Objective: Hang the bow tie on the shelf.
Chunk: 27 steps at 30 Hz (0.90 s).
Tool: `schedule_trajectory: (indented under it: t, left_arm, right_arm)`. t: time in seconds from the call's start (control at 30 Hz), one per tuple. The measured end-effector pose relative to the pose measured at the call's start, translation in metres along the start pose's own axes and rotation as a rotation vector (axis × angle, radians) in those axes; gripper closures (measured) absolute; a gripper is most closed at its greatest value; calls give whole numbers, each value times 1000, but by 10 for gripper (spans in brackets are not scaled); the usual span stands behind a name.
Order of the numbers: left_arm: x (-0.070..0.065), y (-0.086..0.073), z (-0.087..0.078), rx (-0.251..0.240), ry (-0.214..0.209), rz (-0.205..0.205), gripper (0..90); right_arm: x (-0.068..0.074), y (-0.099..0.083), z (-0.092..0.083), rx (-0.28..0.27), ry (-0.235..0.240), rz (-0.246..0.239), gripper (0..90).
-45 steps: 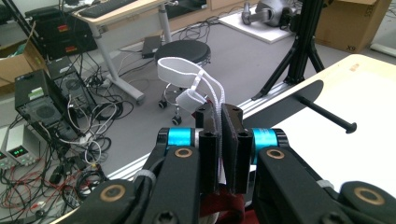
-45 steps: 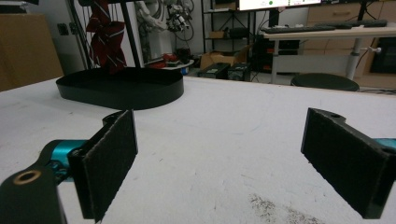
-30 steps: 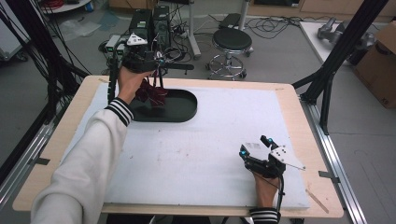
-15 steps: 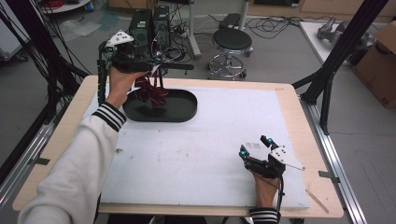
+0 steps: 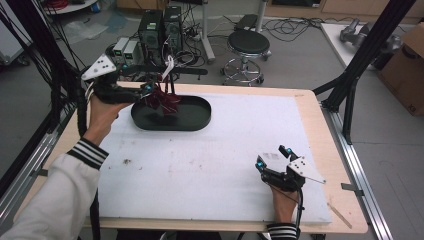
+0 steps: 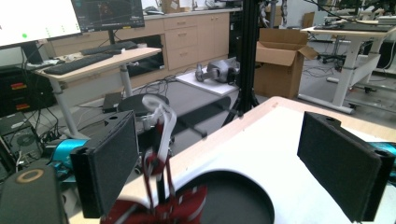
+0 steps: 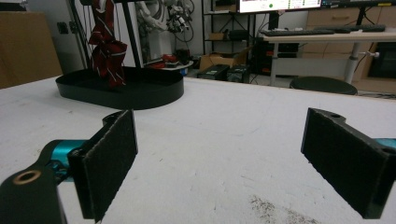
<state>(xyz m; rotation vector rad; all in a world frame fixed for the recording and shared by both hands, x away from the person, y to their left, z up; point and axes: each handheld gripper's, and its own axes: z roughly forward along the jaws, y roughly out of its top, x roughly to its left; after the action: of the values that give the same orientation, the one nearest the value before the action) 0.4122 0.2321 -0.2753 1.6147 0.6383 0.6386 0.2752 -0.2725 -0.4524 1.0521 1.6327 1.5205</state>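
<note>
Since a second ago, the left gripper (image 5: 150,91) has risen from inside the black oval tray (image 5: 195,117) to above its left end. A white mat (image 5: 210,165) covers the table, with the tray at its far left. A dark red bundle with white stripes (image 5: 162,100) hangs over the tray beside the left gripper's wide-spread jaws. The right gripper (image 5: 268,162) rests low near the mat's front right, jaws wide, gripping nothing.

Dark red bundle (image 5: 162,100) with white loop — upright over black oval tray (image 5: 192,120); tray at table's far-left
</note>
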Motion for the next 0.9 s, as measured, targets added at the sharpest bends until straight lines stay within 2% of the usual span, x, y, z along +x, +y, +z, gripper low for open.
schedule_trajectory:
  t: [0.1, 0.23, 0.33, 0.4, 0.53, 0.63, 0.83, 0.87, 0.9]
  left_arm:
    - [-3, -13, -19, 13, -2, 8, 129]
    - [-8, -35, -43, 30, -15, 40, 130]
    - [-8, -56, -58, 39, -21, 16, 129]
    - [-10, -70, -66, 52, -16, 20, 129]
    - [-18, -94, -78, 73, -19, 25, 129]
    - [-26, -113, -83, 88, -35, 2, 129]
    - [-42, -146, -91, 110, -51, 3, 130]
    - [-43, -158, -95, 105, -39, -11, 129]
    - [-43, -158, -95, 105, -39, -11, 129]
  right_arm:
    - [0, 0, 0, -2, -1, -2, 98]
    - [0, 0, 0, -2, -1, 4, 98]
    - [-1, 0, 0, -4, 0, 13, 98]
    - [0, 0, 0, -3, 1, 15, 98]
    - [0, 0, -1, -3, -3, 8, 98]
    - [0, 0, -1, -4, -4, 5, 98]
    - [0, 0, -1, -10, -8, 0, 98]
    - [1, 0, -1, -10, -8, 4, 98]
    - [1, 0, -1, -10, -8, 4, 98]
